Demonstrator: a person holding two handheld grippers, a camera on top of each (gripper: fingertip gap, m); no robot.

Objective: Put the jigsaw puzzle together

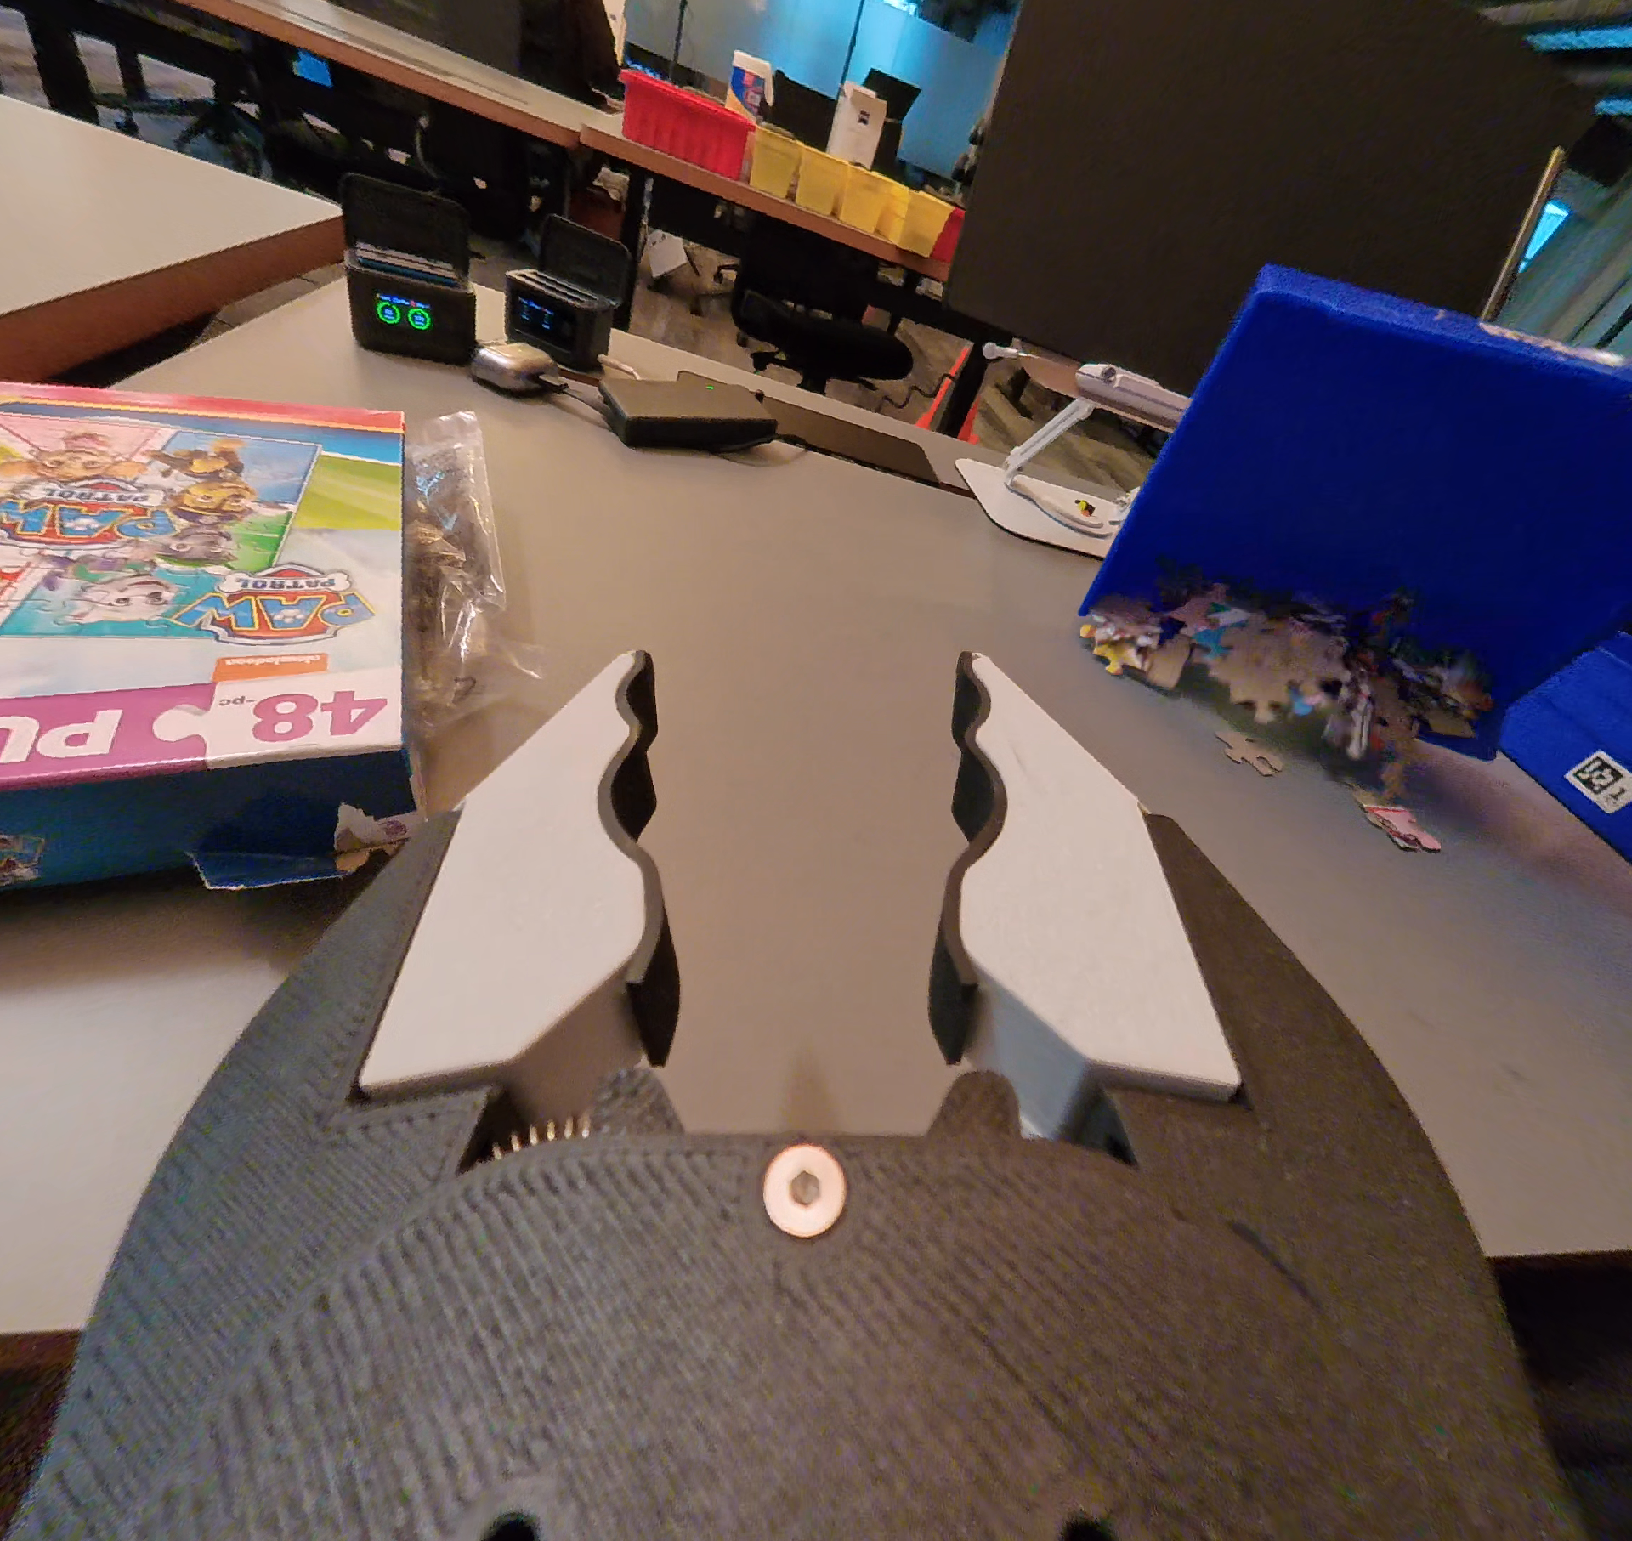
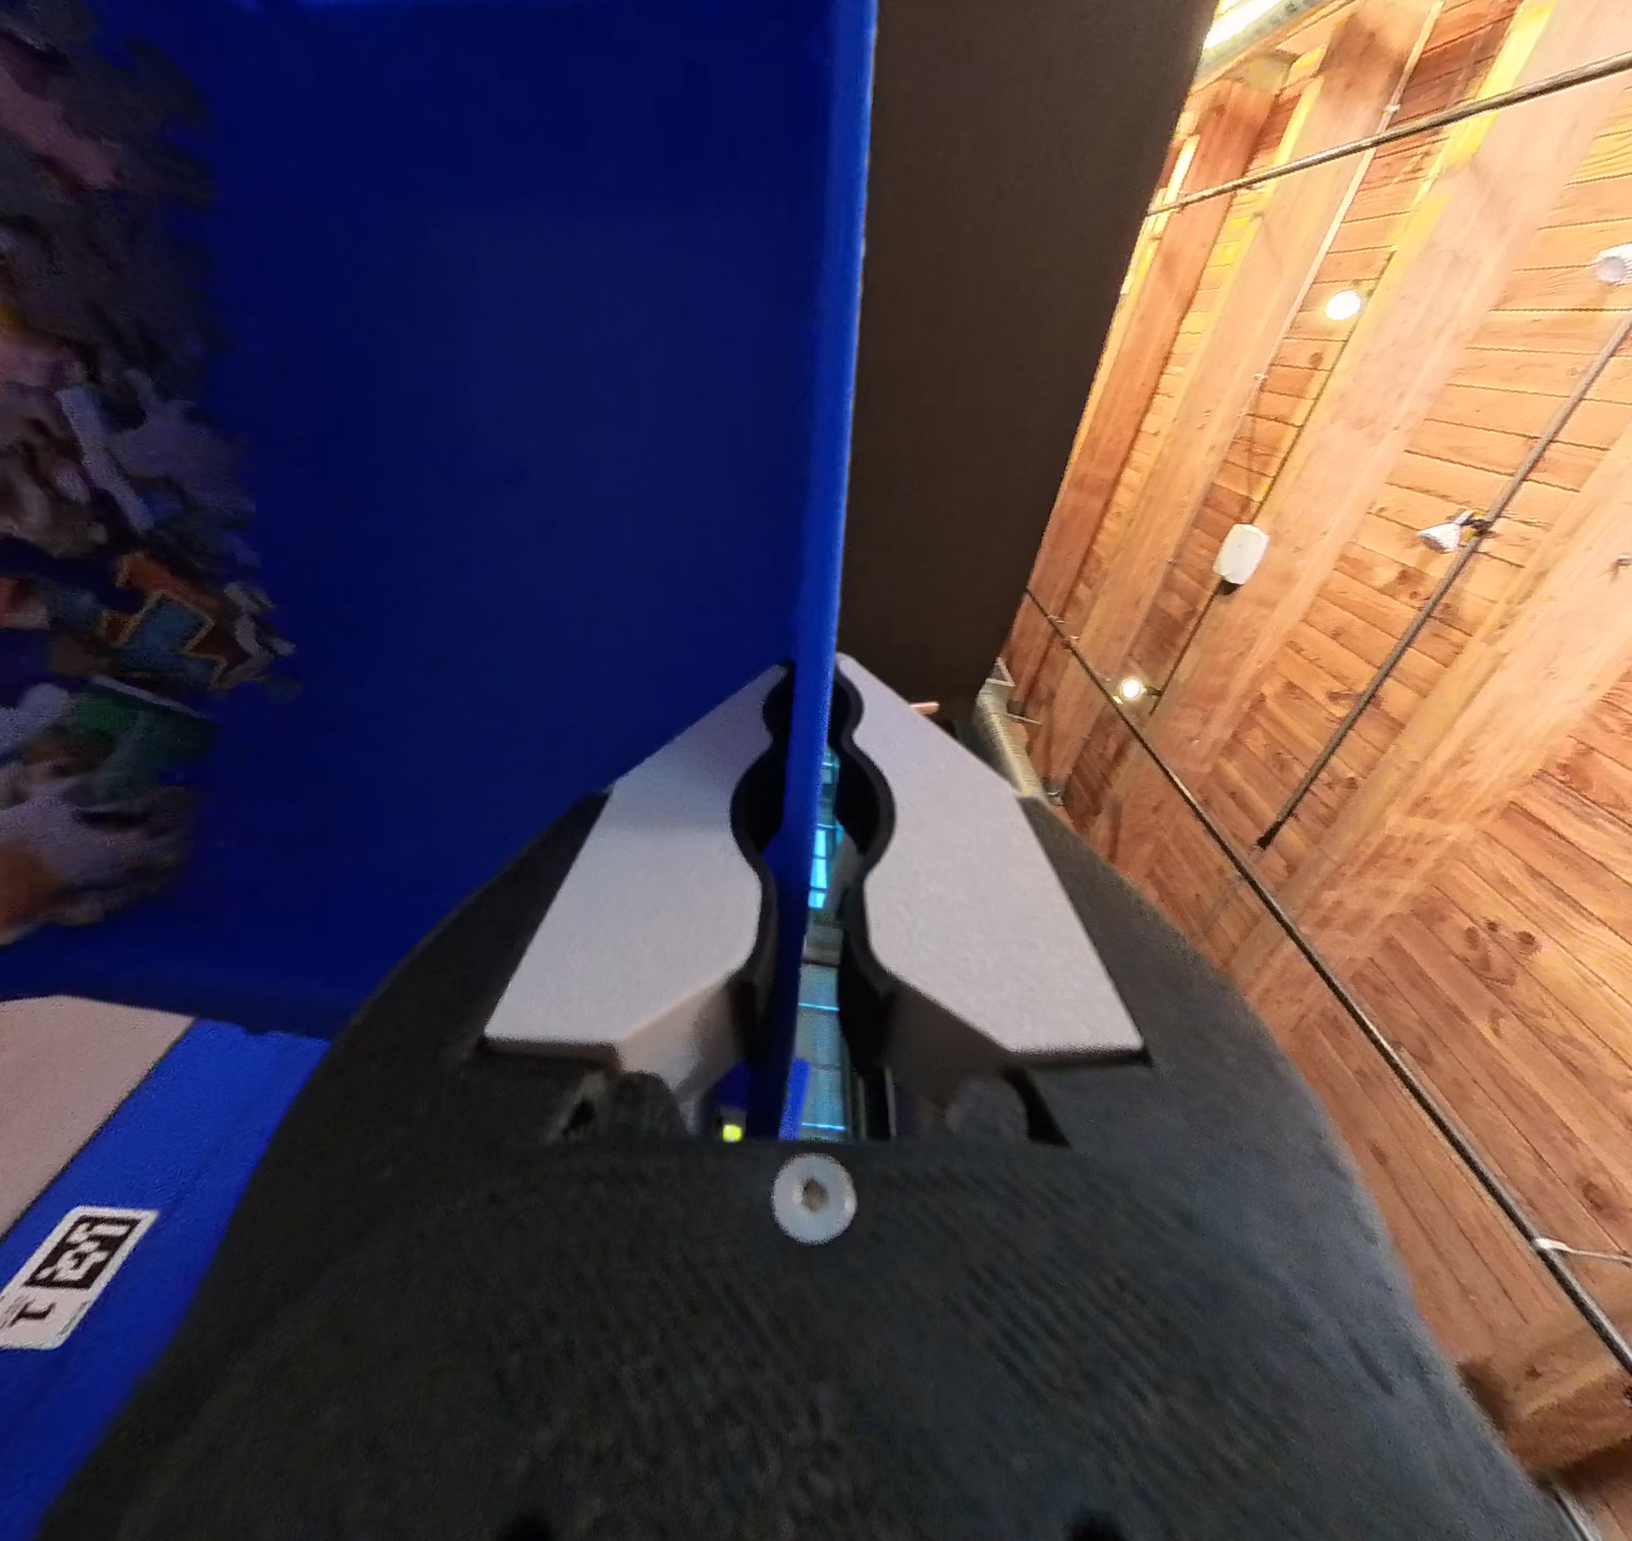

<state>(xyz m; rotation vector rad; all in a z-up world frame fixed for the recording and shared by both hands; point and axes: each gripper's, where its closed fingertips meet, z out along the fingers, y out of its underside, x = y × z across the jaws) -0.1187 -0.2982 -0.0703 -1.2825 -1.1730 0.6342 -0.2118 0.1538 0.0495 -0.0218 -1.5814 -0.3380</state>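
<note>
Overhead, the right gripper point(image 2: 811, 686) pinches a tilted blue bin's point(image 2: 530, 351) wall; puzzle pieces point(image 1: 1280, 668) spill toward the tabletop's point(image 1: 795, 545) right edge. Leftward, the left gripper point(image 1: 804, 677) gapes wide on nothing; the bin stands well right of it.

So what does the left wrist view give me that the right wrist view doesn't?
Left only: the open, empty left claw over the grey table, the puzzle box, a plastic bag, chargers.
Right only: the right claw shut on the blue bin's wall, a wooden wall.
Both: the tipped blue bin and spilling puzzle pieces.
</note>
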